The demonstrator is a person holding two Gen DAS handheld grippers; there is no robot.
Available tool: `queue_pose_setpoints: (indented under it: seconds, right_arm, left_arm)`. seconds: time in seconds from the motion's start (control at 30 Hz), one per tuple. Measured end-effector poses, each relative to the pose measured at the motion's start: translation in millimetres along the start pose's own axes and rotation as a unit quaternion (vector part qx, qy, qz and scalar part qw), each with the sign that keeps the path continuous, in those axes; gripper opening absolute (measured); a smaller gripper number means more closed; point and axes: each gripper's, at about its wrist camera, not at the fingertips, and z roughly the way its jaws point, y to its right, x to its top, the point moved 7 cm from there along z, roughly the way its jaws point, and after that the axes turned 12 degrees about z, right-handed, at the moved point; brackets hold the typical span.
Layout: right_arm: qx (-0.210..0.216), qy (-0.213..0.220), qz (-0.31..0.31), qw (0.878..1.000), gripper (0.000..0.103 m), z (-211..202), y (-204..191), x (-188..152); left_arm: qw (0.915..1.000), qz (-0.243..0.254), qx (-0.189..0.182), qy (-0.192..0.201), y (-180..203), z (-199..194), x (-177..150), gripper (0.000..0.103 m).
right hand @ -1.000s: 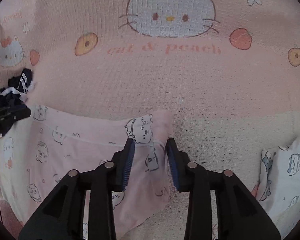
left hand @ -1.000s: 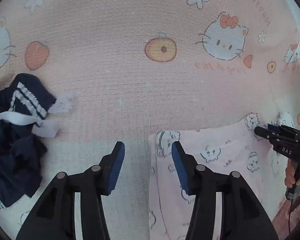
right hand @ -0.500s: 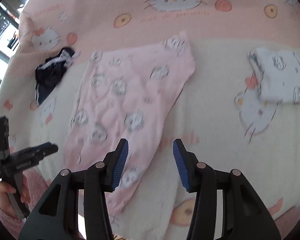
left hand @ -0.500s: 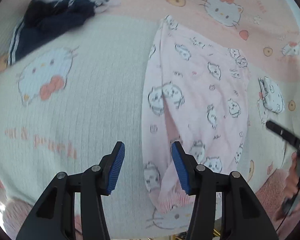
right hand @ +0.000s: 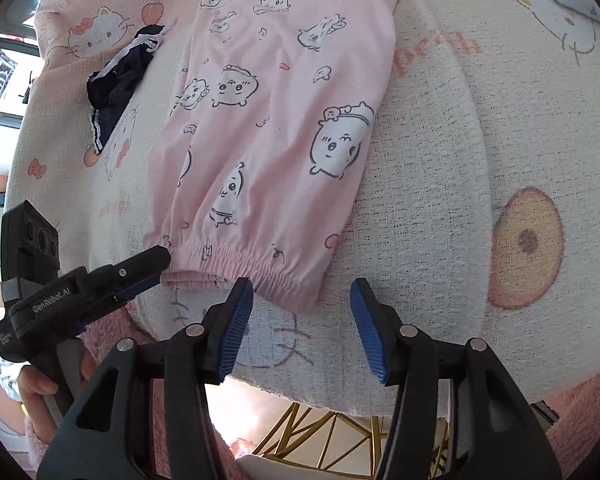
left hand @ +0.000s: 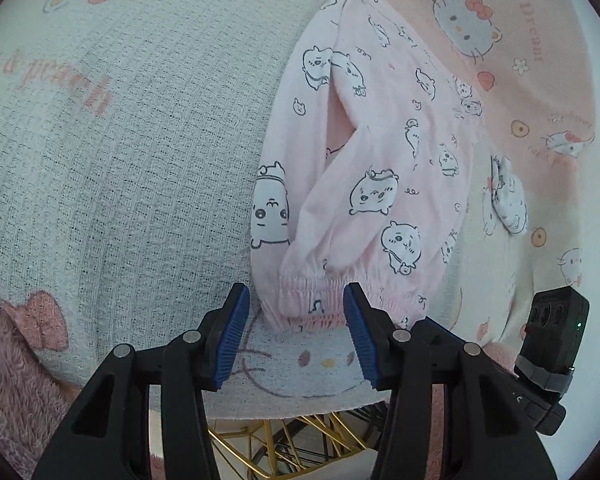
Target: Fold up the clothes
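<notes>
Pink pyjama trousers (left hand: 380, 152) printed with cartoon animals lie flat on the blanket, their elastic waistband (left hand: 340, 304) nearest to me. My left gripper (left hand: 295, 308) hovers open just short of the band's left end, its pads not pressing on it. In the right wrist view the trousers (right hand: 284, 120) run away from me. My right gripper (right hand: 302, 300) is by the waistband's right corner (right hand: 296, 284), jaws opening, the cloth not pinched. The left gripper (right hand: 152, 260) shows there too, its tips at the band's other end.
A crumpled navy garment (right hand: 116, 76) lies far left of the trousers. A folded white printed garment (left hand: 508, 200) sits to their right. The cat-print blanket (left hand: 120, 140) ends at a near edge, with a gold wire frame (right hand: 324, 432) below. A hand (right hand: 40, 384) grips the left tool.
The right gripper let go of the pink cloth and opened. Both grippers drew back from the trousers' far end to the waistband at the near edge. The trousers now lie stretched out.
</notes>
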Motion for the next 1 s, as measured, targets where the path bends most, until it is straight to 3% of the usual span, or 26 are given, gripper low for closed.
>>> queue_pose_setpoints:
  seconds: [0.07, 0.13, 0.17, 0.2, 0.23, 0.37, 0.43, 0.73, 0.87, 0.93, 1.0]
  right_arm:
    - [-0.013, 0.011, 0.0, 1.0, 0.054, 1.3, 3.9, 2.6]
    - [-0.015, 0.016, -0.01, 1.0, 0.064, 4.3, -1.4, 3.3]
    - [-0.014, 0.017, -0.018, 1.0, 0.061, 6.1, -5.7, 3.3]
    - [-0.014, 0.018, -0.025, 0.999, 0.055, 7.9, -10.1, 3.3]
    - [-0.009, 0.014, -0.03, 0.999, 0.026, 10.0, -14.4, 2.2]
    - [-0.026, 0.02, -0.056, 0.998, 0.017, -1.2, -19.6, 1.2]
    - [-0.022, 0.028, -0.065, 0.997, 0.016, -12.7, -19.4, 5.3]
    - [-0.031, 0.028, -0.056, 0.998, 0.02, -46.9, 1.8, -10.3]
    - [-0.114, -0.03, -0.044, 0.992, 0.023, -11.1, 36.3, -24.1]
    - [-0.099, -0.029, -0.024, 0.994, 0.024, -12.0, 42.9, -27.1]
    - [-0.087, -0.014, -0.006, 0.996, 0.031, -20.6, 45.7, -25.5]
  left_arm:
    - [1.0, 0.0, 0.005, 0.007, 1.2, 0.2, 0.3, 0.051]
    - [1.0, 0.004, 0.0, 0.006, 6.1, -0.8, 3.2, 0.051]
    - [0.9999, 0.01, 0.001, 0.003, 11.1, 1.7, 7.1, 0.051]
    - [0.9998, 0.017, 0.009, -0.001, 14.8, 4.7, 10.0, 0.051]
    - [0.9995, 0.024, 0.02, -0.005, 17.8, 7.8, 12.5, 0.048]
    - [0.9986, 0.032, 0.035, -0.022, 29.1, 4.6, 7.3, 0.033]
    - [0.998, 0.051, 0.032, -0.02, 40.7, 0.0, 2.8, 0.022]
    - [0.9948, 0.088, 0.007, -0.049, 71.9, 0.4, -21.2, 0.022]
    - [0.9988, 0.032, -0.003, -0.036, 47.2, -11.8, -13.4, 0.023]
    - [0.9997, 0.016, 0.003, -0.015, 33.5, -25.6, 2.6, 0.024]
    - [0.9996, 0.026, 0.008, -0.005, 30.3, -31.1, 13.4, 0.025]
